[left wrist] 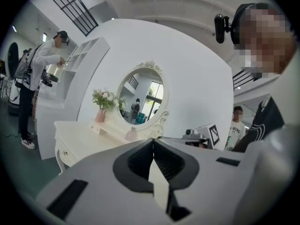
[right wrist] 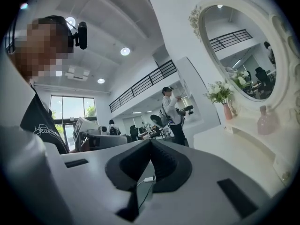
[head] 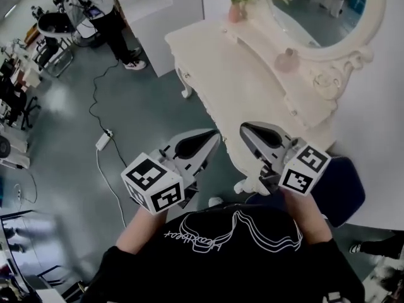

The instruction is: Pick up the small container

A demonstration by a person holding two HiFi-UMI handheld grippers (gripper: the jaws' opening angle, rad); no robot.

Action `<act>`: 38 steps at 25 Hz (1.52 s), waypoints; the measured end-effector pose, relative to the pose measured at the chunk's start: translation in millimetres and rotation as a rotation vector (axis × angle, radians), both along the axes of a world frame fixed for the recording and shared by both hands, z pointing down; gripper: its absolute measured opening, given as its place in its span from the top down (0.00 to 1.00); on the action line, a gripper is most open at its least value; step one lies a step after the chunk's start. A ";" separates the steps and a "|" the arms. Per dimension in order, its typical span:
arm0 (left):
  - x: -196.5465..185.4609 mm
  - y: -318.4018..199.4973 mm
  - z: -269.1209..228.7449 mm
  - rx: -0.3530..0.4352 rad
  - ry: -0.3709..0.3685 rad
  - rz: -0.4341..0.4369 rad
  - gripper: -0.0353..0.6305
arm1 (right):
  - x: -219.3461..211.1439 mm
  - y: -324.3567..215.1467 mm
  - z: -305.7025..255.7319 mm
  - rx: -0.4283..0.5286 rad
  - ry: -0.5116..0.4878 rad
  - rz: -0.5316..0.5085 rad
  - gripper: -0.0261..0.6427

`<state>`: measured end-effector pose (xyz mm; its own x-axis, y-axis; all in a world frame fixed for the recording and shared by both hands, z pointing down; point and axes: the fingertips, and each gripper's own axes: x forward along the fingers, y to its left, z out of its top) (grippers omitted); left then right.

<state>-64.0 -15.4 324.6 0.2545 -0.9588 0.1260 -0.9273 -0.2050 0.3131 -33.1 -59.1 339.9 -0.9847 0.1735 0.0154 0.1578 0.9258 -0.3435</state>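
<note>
The small container (head: 287, 60), a pink bottle, stands upright at the foot of the oval mirror (head: 315, 11). It rests on the low raised shelf (head: 303, 93) that runs under the mirror along the back of the white tabletop (head: 240, 87), and nothing touches it. A pink vase (head: 235, 10) of white flowers stands on the same shelf, out past the mirror's far edge and well apart from the container.

Both tongs hang well short of the mirror, off the tabletop's near edge and close to the person's chest. The left tongs (head: 213, 135) are fully closed, tips meeting, with nothing between them. The left gripper view shows the mirror, the vase and the container ahead, beyond the closed tips. The right tongs (head: 243, 129) are pressed together too and hold nothing. They are the pair nearer the mirror, which fills the right side of the right gripper view with the container at its foot.

A person (head: 104, 11) stands far from the mirror, across the grey floor (head: 145, 106).
</note>
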 end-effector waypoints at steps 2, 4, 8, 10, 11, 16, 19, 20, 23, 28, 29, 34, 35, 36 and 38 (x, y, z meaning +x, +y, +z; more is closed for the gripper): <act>-1.3 -2.9 -2.4 0.006 0.008 0.017 0.94 | -0.8 -2.7 -3.0 0.001 -0.002 0.018 0.95; 0.7 -4.9 -4.6 0.009 0.020 0.039 0.94 | 1.1 -3.1 -5.8 0.002 -0.003 0.039 0.95; 6.8 -12.3 -8.9 0.009 0.002 0.101 0.94 | 2.8 -6.8 -9.6 0.003 -0.011 0.082 0.95; 5.6 -27.5 -8.0 0.000 0.000 0.129 0.94 | 1.5 -20.9 -9.4 -0.002 -0.014 0.110 0.95; 3.4 -38.9 -5.7 -0.008 0.001 0.140 0.94 | -0.2 -31.7 -8.3 -0.006 -0.015 0.125 0.95; -12.7 -91.3 1.8 -0.038 0.031 0.218 0.94 | -13.0 -80.8 -5.5 -0.026 -0.016 0.214 0.95; -25.5 -116.9 7.3 -0.068 0.049 0.263 0.94 | -20.9 -103.6 -2.4 -0.049 -0.009 0.280 0.95; -30.0 -125.6 8.6 -0.076 0.054 0.279 0.94 | -23.8 -111.3 -1.5 -0.057 -0.005 0.303 0.95; -41.8 -151.6 7.6 -0.087 0.059 0.337 0.94 | -34.0 -134.7 -1.9 -0.072 0.003 0.364 0.95; -53.0 -190.2 0.6 -0.092 0.051 0.456 0.94 | -44.7 -169.7 -5.3 -0.080 0.013 0.483 0.95; -55.2 -196.5 0.0 -0.091 0.051 0.475 0.94 | -46.0 -175.9 -5.6 -0.081 0.015 0.505 0.95; -67.7 -229.6 5.3 -0.110 0.052 0.533 0.94 | -53.4 -210.3 -2.9 -0.049 0.053 0.587 0.95; -69.5 -235.9 6.8 -0.116 0.053 0.544 0.94 | -53.9 -217.2 -2.2 -0.038 0.063 0.606 0.95; -71.0 -242.1 8.2 -0.120 0.053 0.555 0.94 | -54.4 -223.8 -1.7 -0.030 0.069 0.623 0.95; -72.5 -254.4 10.6 -0.125 0.056 0.581 0.94 | -54.6 -236.7 0.4 -0.018 0.081 0.656 0.95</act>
<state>-136.5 -269.8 335.2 0.7422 -0.6396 0.1999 -0.6559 -0.6320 0.4128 -87.8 -295.8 340.3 -0.8820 -0.4613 0.0967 -0.4643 0.8151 -0.3466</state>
